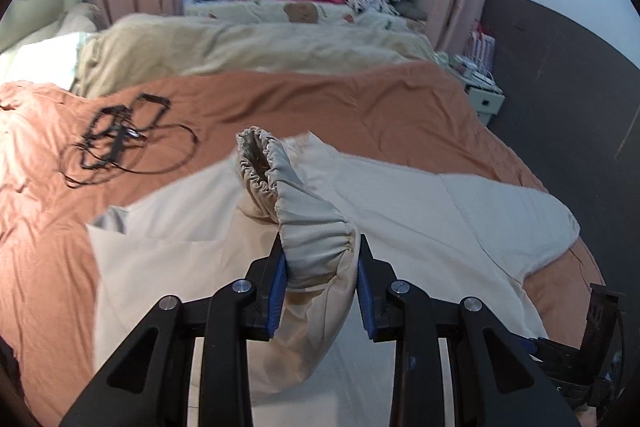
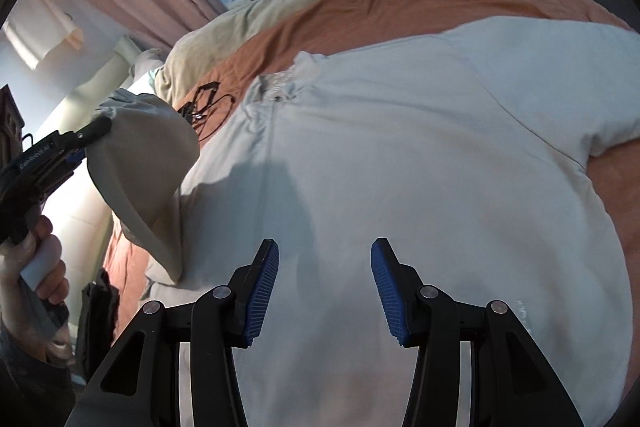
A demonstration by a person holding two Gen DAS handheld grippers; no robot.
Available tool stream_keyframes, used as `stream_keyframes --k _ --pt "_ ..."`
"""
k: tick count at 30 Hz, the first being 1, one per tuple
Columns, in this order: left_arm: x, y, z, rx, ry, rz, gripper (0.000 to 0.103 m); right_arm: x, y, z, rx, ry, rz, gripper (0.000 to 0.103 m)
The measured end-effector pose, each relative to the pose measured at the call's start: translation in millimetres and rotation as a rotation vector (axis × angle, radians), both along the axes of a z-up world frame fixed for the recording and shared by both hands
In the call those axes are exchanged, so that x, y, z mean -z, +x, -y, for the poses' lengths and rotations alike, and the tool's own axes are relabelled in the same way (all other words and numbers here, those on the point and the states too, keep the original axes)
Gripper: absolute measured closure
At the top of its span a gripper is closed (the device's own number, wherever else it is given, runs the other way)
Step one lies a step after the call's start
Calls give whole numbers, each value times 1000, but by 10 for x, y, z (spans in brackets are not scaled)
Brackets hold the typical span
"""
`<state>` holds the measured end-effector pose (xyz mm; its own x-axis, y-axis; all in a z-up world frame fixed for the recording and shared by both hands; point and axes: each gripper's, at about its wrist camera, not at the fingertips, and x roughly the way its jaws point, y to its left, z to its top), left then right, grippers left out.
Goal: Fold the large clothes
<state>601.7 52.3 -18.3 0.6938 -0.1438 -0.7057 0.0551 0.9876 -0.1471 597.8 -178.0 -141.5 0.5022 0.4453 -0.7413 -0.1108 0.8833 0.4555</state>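
I am clamping the left claw (image 1: 320, 267) on the elastic cuff (image 1: 316, 235) of the cream jacket (image 2: 400, 167), lifting the sleeve so it can cross the body. The jacket is lying spread on the orange bedspread (image 1: 320, 99), filling the lower centre. My right claw (image 2: 325, 291) is hanging apart and empty above the jacket's body, free for another grip.

Cream jacket (image 2: 400, 155), orange bedspread (image 1: 320, 99), blue-padded black claw (image 2: 325, 251)
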Motion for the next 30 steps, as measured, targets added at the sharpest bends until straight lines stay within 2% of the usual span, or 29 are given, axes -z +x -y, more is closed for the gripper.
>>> stream_keyframes --k 4,6,7,8,9,12,16,20,25,27,29,30 --pt "276 99 239 71 -54 -125 66 138 7 165 22 -2 -27 54" --pt "340 75 280 89 -78 -136 51 193 20 240 32 0 -39 54" --pt "339 49 274 89 -81 -127 34 219 27 256 36 2 -44 54" --pt "332 29 263 84 -84 -116 21 237 37 277 37 4 -49 54" --pt "312 -3 219 76 -91 -102 18 256 41 282 38 7 -53 54" --pt "290 -76 30 34 -96 -96 17 295 60 239 29 11 -62 54" --pt "320 -174 -249 -30 -57 -99 17 322 104 121 9 25 -72 54" --pt "436 -391 -651 -97 -29 -114 17 392 202 -39 -8 44 -94 54" --pt "629 -661 -1145 -170 -16 -144 17 591 352 -294 -37 83 -170 54" --pt "726 -795 -1360 -208 -20 -166 17 665 418 -398 -45 81 -192 60" --pt "832 -893 -1557 -237 -17 -187 17 743 499 -464 -34 74 -209 76" --pt "887 -932 -1638 -252 -10 -201 17 770 532 -480 -26 69 -210 78"
